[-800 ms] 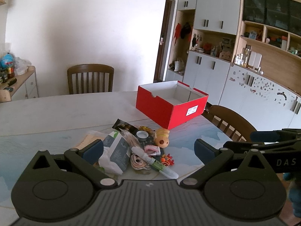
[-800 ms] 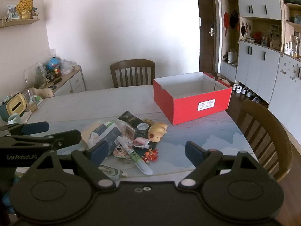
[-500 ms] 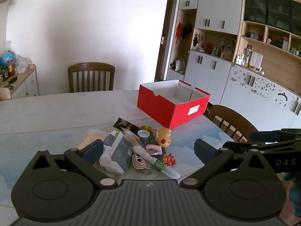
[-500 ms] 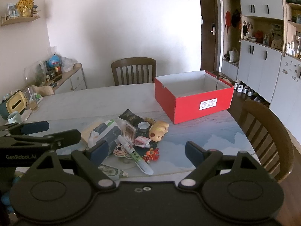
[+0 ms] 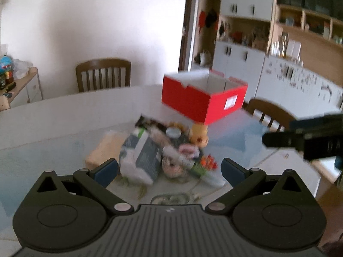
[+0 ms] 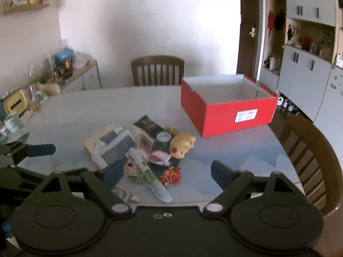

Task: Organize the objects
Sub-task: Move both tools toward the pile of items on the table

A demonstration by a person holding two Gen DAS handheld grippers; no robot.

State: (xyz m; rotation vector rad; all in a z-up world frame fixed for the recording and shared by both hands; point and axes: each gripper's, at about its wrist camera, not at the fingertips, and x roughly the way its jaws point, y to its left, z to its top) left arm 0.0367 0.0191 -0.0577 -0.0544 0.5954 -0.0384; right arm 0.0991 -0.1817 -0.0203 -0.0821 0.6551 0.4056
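A heap of small objects lies on the table [image 6: 90, 111]: a white and grey packet [image 6: 115, 143], a marker pen [image 6: 150, 174], a yellow pig toy [image 6: 182, 144], a dark pouch [image 6: 148, 125], a small round tin [image 6: 164, 137] and an orange trinket [image 6: 171, 174]. The packet [image 5: 141, 156] and the pig toy [image 5: 199, 136] also show, blurred, in the left wrist view. An open, empty red box [image 6: 229, 109] stands behind the heap to the right; it shows in the left wrist view too [image 5: 203, 98]. My left gripper [image 5: 169, 170] and my right gripper [image 6: 167, 173] are both open and empty, just before the heap.
Wooden chairs stand at the far side [image 6: 157, 70] and at the right side [image 6: 310, 156] of the table. A sideboard with bottles [image 6: 70, 72] is at the left. A mug [image 6: 12, 123] and a yellow box [image 6: 16, 101] sit at the table's left end. Cupboards [image 6: 306, 75] line the right wall.
Both grippers have moved forward toward the heap, which looks larger now. The left wrist view is blurred from motion. Both stay open and empty.
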